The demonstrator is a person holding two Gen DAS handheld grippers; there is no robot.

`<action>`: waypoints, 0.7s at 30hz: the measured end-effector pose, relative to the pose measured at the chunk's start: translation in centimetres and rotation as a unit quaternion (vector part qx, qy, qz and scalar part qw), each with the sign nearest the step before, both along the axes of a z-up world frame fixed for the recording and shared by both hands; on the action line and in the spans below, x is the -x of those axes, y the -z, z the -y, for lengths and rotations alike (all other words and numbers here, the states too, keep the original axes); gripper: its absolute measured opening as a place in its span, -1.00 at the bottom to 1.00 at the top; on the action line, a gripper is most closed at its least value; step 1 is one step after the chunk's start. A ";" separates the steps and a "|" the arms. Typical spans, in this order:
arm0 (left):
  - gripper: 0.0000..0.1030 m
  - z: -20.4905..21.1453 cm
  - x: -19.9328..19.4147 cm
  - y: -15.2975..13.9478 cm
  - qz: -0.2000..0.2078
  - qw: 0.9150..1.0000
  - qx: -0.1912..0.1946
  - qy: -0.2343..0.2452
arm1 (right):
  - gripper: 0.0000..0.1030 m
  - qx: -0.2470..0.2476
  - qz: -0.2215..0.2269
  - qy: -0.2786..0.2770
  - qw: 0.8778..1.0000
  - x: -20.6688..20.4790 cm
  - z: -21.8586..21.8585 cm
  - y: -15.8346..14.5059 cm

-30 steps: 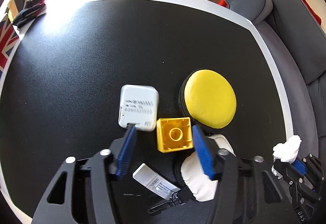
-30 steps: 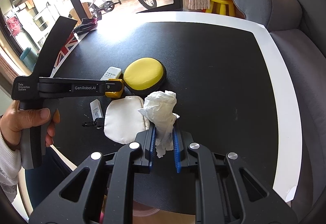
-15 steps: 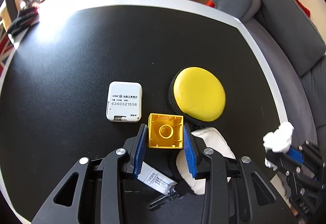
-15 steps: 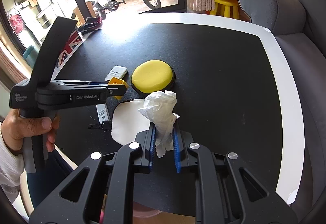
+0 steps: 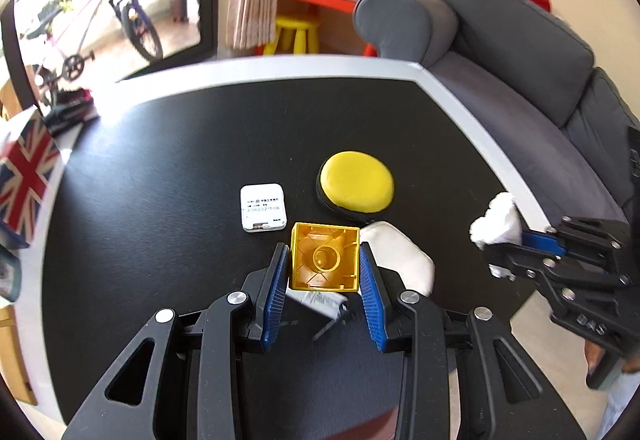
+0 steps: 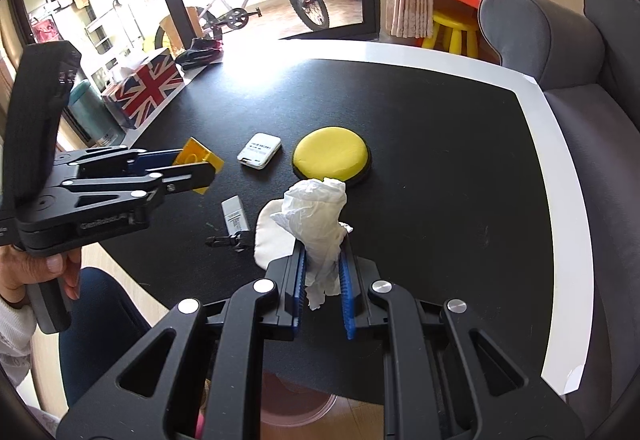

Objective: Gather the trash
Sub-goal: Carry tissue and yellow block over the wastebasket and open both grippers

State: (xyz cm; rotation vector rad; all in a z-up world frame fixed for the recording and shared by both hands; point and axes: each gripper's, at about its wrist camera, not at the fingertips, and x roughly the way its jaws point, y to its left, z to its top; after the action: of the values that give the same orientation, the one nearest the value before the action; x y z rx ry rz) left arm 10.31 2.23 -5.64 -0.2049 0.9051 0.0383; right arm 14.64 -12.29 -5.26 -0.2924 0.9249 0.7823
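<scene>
My left gripper [image 5: 324,264] is shut on a hollow yellow toy brick [image 5: 325,257] and holds it lifted above the black table [image 5: 160,168]; the brick also shows from the side in the right wrist view [image 6: 197,163]. My right gripper [image 6: 323,264] is shut on a crumpled white tissue [image 6: 318,218], held above the table's near edge; the tissue shows at the right of the left wrist view [image 5: 496,218].
On the table lie a round yellow pouch [image 6: 330,157], a white card device [image 6: 259,150], a white soft pouch [image 5: 404,262] and a small white stick with a clip [image 6: 235,218]. A Union Jack box [image 6: 148,88] stands at the left edge. A grey sofa [image 6: 580,52] is on the right. A pinkish bin [image 6: 296,406] sits below the near edge.
My left gripper closed on the yellow brick and lifted it off the table, pulling back. My right gripper kept hold of the tissue and rose slightly.
</scene>
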 end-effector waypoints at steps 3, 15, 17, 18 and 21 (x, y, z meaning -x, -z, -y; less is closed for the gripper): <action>-0.33 0.5 1.8 -0.9 0.018 1.000 -0.007 0.011 | -0.71 -0.003 0.006 -0.006 1.000 1.3 0.2 -0.4; -0.33 2.7 8.4 -1.3 0.044 0.998 -0.002 0.034 | -0.71 -0.034 0.014 -0.030 0.999 7.2 2.7 -1.8; -0.33 2.9 9.4 -0.8 0.039 0.999 0.003 0.033 | -0.71 -0.035 0.012 -0.034 0.999 8.2 3.1 -1.7; -0.33 3.0 9.8 -0.5 0.037 0.999 0.003 0.033 | -0.71 -0.034 0.010 -0.036 0.999 8.6 3.3 -1.5; -0.33 3.2 10.9 0.3 0.031 0.999 0.011 0.033 | -0.71 -0.030 0.000 -0.043 0.999 9.9 3.8 -0.9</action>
State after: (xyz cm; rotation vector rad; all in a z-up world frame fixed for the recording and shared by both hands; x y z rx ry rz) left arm -0.62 -0.98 -5.96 -0.1963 0.8510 -0.0385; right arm 4.75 -16.07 -4.38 -0.2805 0.8915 0.8875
